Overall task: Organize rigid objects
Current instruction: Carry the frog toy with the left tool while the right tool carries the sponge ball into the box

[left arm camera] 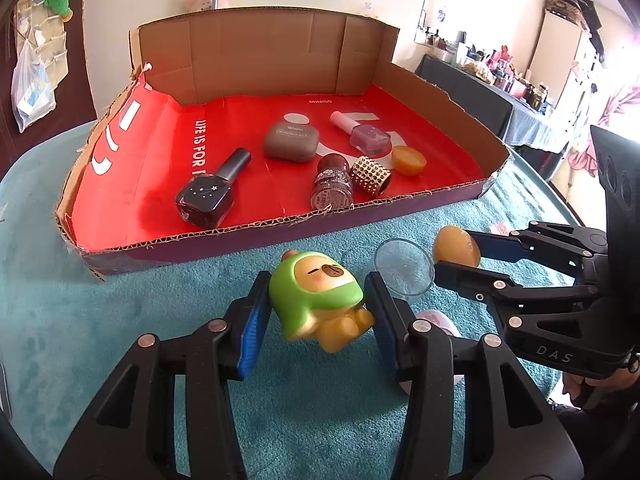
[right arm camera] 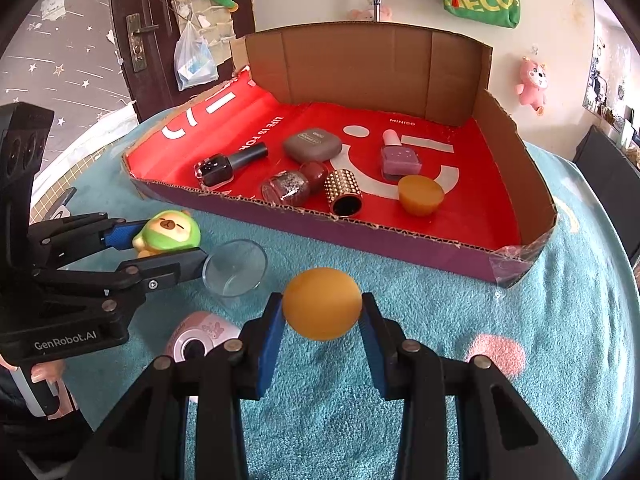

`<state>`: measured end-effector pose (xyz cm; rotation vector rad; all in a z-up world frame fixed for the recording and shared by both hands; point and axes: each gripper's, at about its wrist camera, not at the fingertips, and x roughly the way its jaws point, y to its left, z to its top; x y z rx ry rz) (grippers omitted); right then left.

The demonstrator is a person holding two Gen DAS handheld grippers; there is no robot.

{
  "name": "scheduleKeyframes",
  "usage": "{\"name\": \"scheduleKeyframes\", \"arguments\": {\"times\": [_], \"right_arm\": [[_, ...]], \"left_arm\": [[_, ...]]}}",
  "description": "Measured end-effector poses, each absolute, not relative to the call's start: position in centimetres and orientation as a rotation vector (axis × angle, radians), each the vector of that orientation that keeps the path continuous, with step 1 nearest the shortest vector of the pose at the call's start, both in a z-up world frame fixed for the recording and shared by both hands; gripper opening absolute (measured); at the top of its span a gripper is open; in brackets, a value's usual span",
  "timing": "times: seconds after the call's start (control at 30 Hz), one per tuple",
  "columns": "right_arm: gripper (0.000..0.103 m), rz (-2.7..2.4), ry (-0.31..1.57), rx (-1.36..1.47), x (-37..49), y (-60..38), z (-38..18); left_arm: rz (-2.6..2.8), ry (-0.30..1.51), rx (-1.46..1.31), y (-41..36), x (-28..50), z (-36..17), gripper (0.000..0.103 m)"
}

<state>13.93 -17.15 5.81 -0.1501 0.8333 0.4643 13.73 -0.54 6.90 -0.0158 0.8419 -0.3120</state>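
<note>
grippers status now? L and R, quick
Left gripper: jaws closed on the green bear figurine, lifted off the teal cloth.
Right gripper: jaws closed on the amber egg-shaped piece.

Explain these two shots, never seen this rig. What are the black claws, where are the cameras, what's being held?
The black claws are two-finger grippers that a person holds, one in each hand; there is no robot arm. Each carries a fisheye camera looking along its own fingers, so one picture comes from the left gripper and the other from the right gripper, and each also shows the other gripper from the side.

The left one is shut on a green toy. The right one is shut on an amber ball.

Both are held above a teal cloth. On it are a clear dish, a pink camera, and a red-floored box holding nail polish bottles, a grey case, a studded cap and an amber cup.
</note>
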Motion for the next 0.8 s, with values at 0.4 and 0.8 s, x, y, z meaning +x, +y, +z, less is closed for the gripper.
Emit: {"name": "scheduleKeyframes", "arguments": {"times": [0.4, 0.8], "right_arm": [[0.04, 0.618, 0.757, -0.084, 16.2, -16.3, 11.5], [0.04, 0.688, 0.931, -0.153, 30.0, -7.5, 12.7]], "left_arm": [[-0.374, 0.795, -0.016, 2.6, 16.1, 12.9, 0.045], [-0.309, 0.967, 0.117, 4.3, 28.1, 11.3, 0.045]]}}
